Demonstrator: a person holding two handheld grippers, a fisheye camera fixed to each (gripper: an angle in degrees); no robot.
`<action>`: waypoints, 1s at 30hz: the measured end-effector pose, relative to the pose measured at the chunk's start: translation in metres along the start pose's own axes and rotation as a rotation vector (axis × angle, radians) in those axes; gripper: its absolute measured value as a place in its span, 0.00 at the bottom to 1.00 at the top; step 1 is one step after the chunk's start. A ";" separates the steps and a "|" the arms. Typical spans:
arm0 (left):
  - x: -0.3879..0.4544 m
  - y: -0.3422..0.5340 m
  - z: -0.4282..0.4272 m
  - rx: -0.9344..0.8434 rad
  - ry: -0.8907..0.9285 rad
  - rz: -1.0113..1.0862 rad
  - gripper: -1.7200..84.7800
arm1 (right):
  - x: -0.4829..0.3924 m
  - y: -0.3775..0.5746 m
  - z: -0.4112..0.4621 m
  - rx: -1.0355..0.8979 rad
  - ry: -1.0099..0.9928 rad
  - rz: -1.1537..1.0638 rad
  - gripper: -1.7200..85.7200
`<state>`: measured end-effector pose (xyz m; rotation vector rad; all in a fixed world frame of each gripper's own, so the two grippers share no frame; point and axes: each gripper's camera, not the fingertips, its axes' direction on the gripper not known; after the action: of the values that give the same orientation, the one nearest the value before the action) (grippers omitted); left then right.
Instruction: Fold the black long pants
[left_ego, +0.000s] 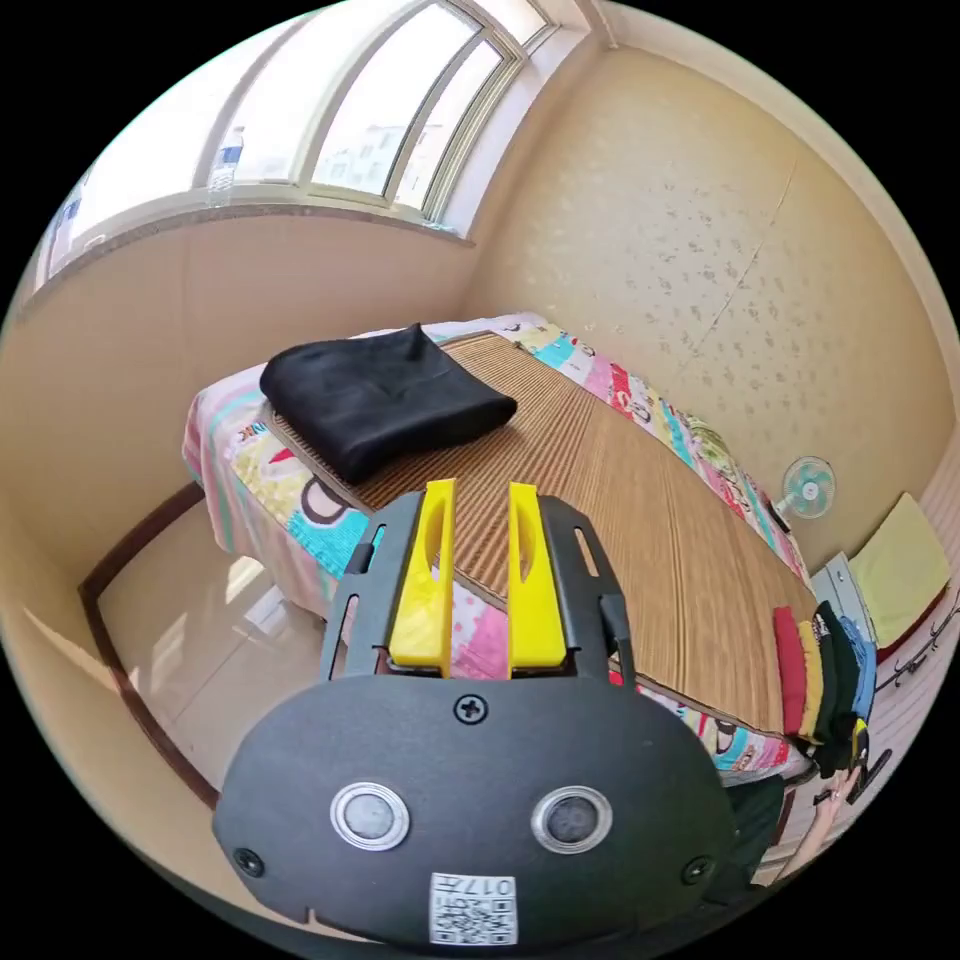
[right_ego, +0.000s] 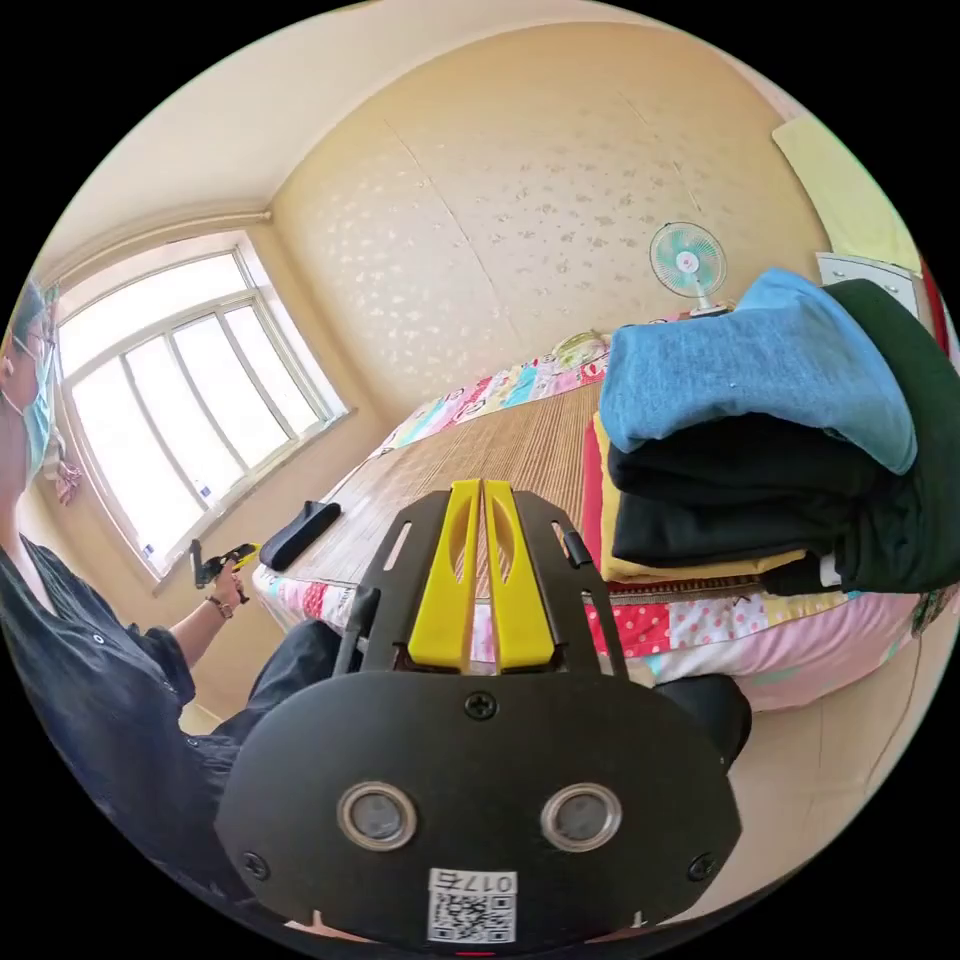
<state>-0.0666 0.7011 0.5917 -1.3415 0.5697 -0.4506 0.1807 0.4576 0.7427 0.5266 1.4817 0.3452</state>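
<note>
The black long pants (left_ego: 380, 400) lie folded into a thick rectangle on the bamboo mat (left_ego: 620, 500) near the bed's window end. My left gripper (left_ego: 481, 495) hovers short of them over the bed's edge, its yellow jaws a little apart with nothing between them. In the right gripper view the same pants (right_ego: 300, 533) look small and far off. My right gripper (right_ego: 482, 488) is held off the bed's side, jaws shut tip to tip on nothing. A person's hand holds the left gripper (right_ego: 222, 565) near the pants.
A stack of folded clothes (right_ego: 760, 430), blue on top over black, yellow and red, sits at the bed's near corner, also the stack (left_ego: 825, 680). A small fan (right_ego: 687, 258) stands by the wall. The person (right_ego: 90, 660) stands left of the bed, on a glossy floor (left_ego: 190, 640).
</note>
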 end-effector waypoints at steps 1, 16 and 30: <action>-0.012 -0.019 0.019 -0.055 -0.035 0.003 0.15 | 0.001 0.000 0.001 0.001 -0.038 0.015 0.02; -0.010 -0.111 0.117 -0.248 0.158 -0.003 0.07 | 0.009 0.033 0.049 -0.029 -0.268 0.190 0.02; 0.339 0.083 0.110 -0.456 0.805 0.546 0.06 | 0.019 0.044 0.002 0.000 -0.180 0.181 0.02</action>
<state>0.2657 0.5947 0.4822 -1.3239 1.7392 -0.4071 0.1889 0.5046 0.7504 0.6763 1.2640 0.4284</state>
